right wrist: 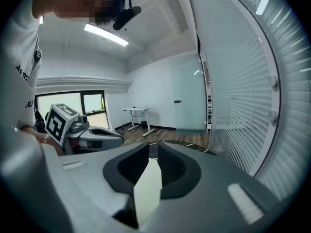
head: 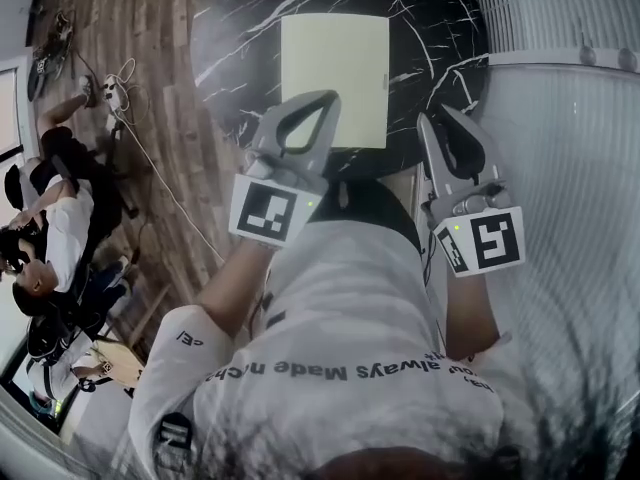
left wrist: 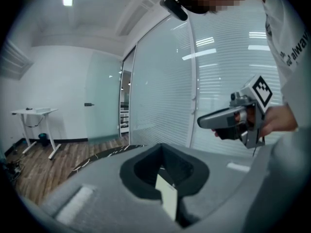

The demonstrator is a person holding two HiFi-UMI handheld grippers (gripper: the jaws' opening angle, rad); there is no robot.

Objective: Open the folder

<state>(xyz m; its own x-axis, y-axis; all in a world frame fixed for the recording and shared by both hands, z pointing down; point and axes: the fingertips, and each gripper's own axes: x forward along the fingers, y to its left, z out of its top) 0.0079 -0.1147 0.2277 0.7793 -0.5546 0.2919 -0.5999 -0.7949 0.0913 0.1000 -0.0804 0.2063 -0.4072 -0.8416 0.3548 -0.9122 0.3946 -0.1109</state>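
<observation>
the pale yellow folder (head: 335,78) lies closed and flat on the black marbled surface (head: 430,28), untouched. the left gripper (head: 328,98), jaws together, and the right gripper (head: 440,115), jaws a narrow slit apart and empty, hover by its near edge. the opening itself appears wholly ahead.

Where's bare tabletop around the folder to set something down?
Bare black marble tabletop left of the pale yellow rectangular folder, out to the rim; a similar patch right of it, toward the slatted glass wall. Crowded at the folder's near edge, where the left gripper and right gripper hang.
</observation>
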